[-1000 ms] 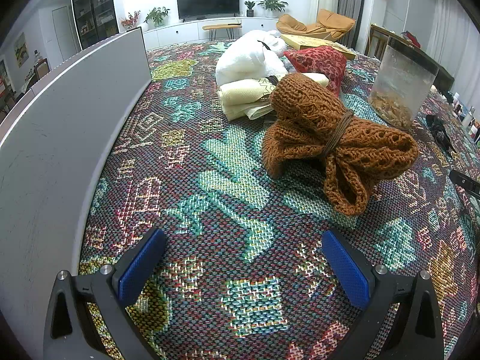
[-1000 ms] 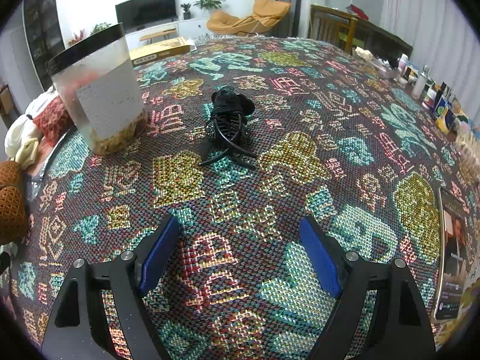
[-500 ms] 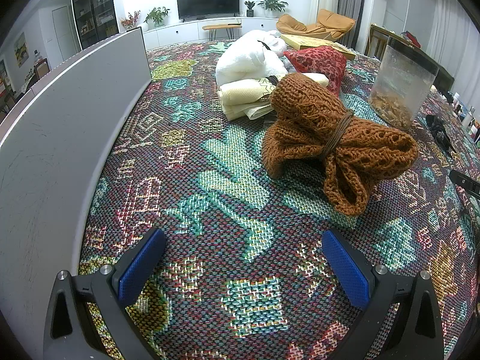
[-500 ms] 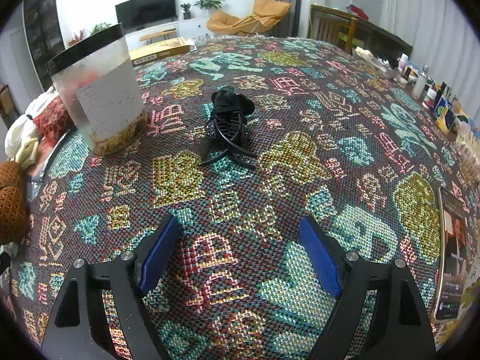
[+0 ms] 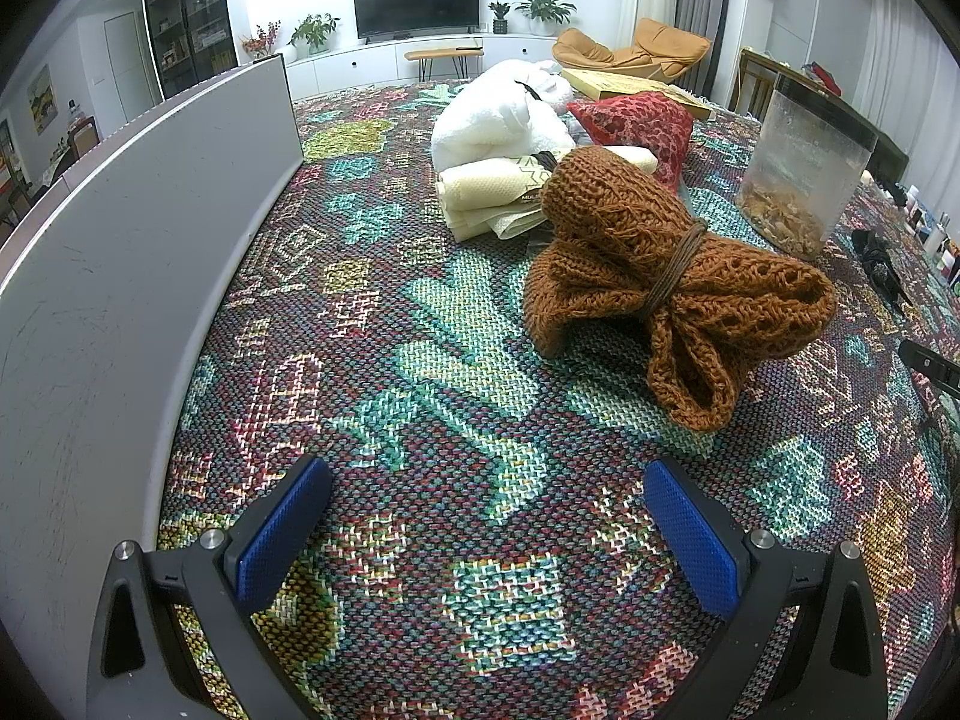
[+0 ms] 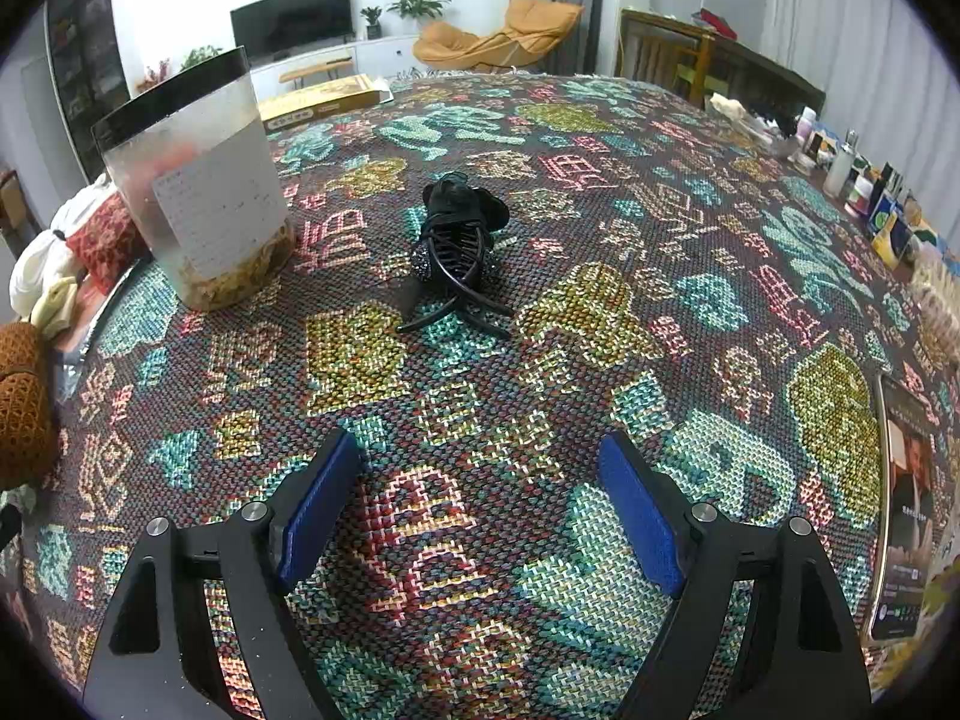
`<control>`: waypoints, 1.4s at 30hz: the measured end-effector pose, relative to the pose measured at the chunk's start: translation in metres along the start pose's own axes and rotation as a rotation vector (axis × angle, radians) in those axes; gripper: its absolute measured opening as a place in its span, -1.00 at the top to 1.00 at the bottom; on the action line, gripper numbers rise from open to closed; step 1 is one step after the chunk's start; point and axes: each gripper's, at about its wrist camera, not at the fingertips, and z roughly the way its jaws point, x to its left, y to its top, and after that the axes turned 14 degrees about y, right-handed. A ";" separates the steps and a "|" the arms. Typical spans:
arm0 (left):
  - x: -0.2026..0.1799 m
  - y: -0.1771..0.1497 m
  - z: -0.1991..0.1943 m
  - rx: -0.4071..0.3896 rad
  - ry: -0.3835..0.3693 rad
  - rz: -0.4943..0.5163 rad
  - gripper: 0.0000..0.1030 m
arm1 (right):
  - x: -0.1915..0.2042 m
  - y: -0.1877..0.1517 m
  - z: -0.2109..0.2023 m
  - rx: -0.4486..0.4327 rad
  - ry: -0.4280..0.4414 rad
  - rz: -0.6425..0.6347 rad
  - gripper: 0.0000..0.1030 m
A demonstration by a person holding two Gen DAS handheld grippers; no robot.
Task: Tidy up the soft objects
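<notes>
A brown knitted bundle (image 5: 672, 282) tied round its middle with a cord lies on the patterned woven cloth (image 5: 420, 360), ahead and right of my left gripper (image 5: 486, 516), which is open and holds nothing. Behind the bundle lie a folded cream cloth (image 5: 486, 198), a white fluffy bundle (image 5: 498, 120) and a red patterned cushion (image 5: 636, 120). My right gripper (image 6: 480, 504) is open over the cloth, with a black hair claw (image 6: 456, 252) ahead of it. The brown bundle (image 6: 21, 384) shows at the far left edge of the right wrist view.
A grey upright panel (image 5: 120, 252) runs along the left side. A clear container (image 6: 204, 204) with yellowish bits at its bottom stands left of the claw. Small bottles and cartons (image 6: 864, 192) line the right edge. A dark booklet (image 6: 906, 498) lies at the right.
</notes>
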 end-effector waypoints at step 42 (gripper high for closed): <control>-0.017 0.061 0.004 0.103 -0.321 -0.110 -1.00 | -0.001 -0.001 -0.001 -0.002 0.009 0.007 -0.64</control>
